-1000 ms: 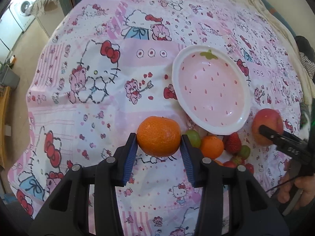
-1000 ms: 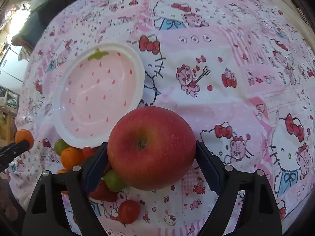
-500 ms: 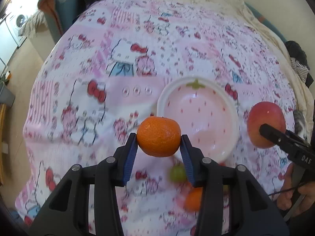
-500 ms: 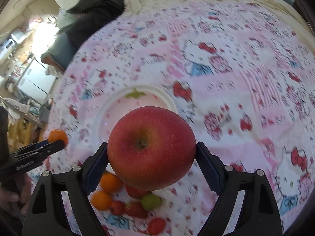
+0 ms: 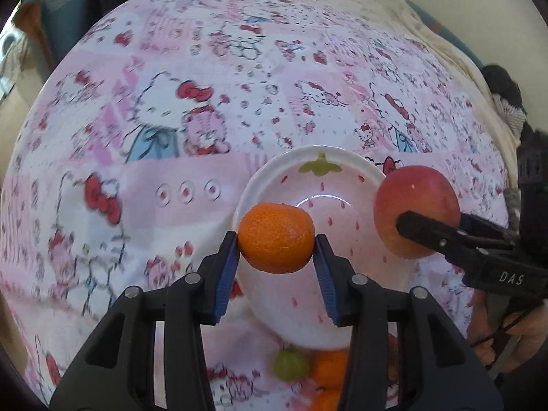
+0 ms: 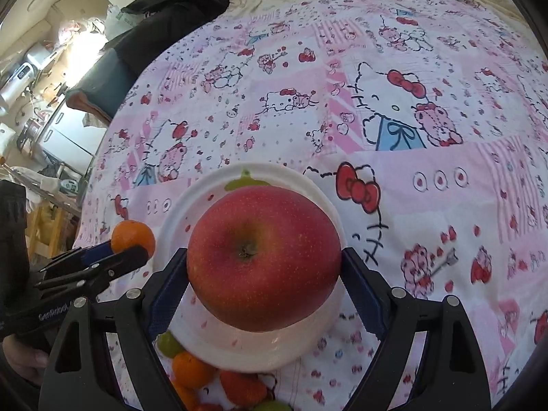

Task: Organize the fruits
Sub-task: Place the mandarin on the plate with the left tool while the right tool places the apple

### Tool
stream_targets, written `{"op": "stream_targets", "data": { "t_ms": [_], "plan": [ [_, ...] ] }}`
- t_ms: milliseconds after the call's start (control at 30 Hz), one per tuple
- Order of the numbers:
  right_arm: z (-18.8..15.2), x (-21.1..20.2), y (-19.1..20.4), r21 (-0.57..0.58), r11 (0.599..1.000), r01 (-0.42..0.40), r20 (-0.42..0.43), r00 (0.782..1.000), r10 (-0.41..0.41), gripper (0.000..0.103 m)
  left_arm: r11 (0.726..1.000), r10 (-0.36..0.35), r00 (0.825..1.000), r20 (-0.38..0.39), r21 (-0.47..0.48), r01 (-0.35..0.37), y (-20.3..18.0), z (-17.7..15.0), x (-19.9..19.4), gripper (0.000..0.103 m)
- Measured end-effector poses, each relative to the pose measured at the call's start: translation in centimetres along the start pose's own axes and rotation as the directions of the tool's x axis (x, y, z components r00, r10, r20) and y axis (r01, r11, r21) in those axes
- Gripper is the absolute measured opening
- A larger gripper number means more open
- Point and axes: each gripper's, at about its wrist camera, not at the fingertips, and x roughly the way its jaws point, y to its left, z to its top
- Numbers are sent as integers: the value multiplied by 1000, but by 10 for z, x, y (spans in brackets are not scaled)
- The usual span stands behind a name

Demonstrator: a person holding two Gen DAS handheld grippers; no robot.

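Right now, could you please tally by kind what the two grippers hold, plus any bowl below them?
Mandarin: 1, in the left gripper
Apple: 1, in the right gripper
Bowl: 1
Total: 3
The loose fruit beside the bowl is partly hidden, so it is not counted.

We see both views bright with daylight; a curved glare streak sits inside the bowl (image 5: 318, 202); the left wrist view is smeared with motion blur across the tablecloth (image 5: 102, 178), worst at the lower left; the right wrist view is sharper, blown out at the room's upper-left corner; fisheye bending and dark vignettes ring both.
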Motion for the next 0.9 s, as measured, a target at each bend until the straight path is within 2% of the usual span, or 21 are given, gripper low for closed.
{"op": "stream_targets", "data": {
  "t_ms": [133, 267, 400, 533, 667, 900],
  "plan": [
    [8, 13, -6, 23, 999, -26, -21, 999, 26, 89, 1000, -11, 1000, 1, -1, 11, -4, 8, 15, 40],
    [17, 24, -13, 54, 997, -49, -41, 998, 52, 89, 1000, 17, 1000, -4, 18, -17, -6, 20, 32, 40],
    [19, 28, -21, 91, 994, -61, -50, 997, 66, 89, 1000, -21, 1000, -22, 8, 21, -3, 24, 43, 40],
    [19, 28, -23, 101, 992, -74, -52, 995, 80, 89, 999, 2, 1000, -18, 50, -2, -9, 22, 46, 40],
    [17, 29, -24, 118, 989, -89, -62, 993, 97, 89, 999, -2, 1000, -20, 47, 3, -8, 23, 45, 41],
    [13, 35, -17, 89, 994, -64, -86, 994, 72, 89, 999, 1, 1000, -25, 54, 0, -8, 22, 45, 41]
  ]
}}
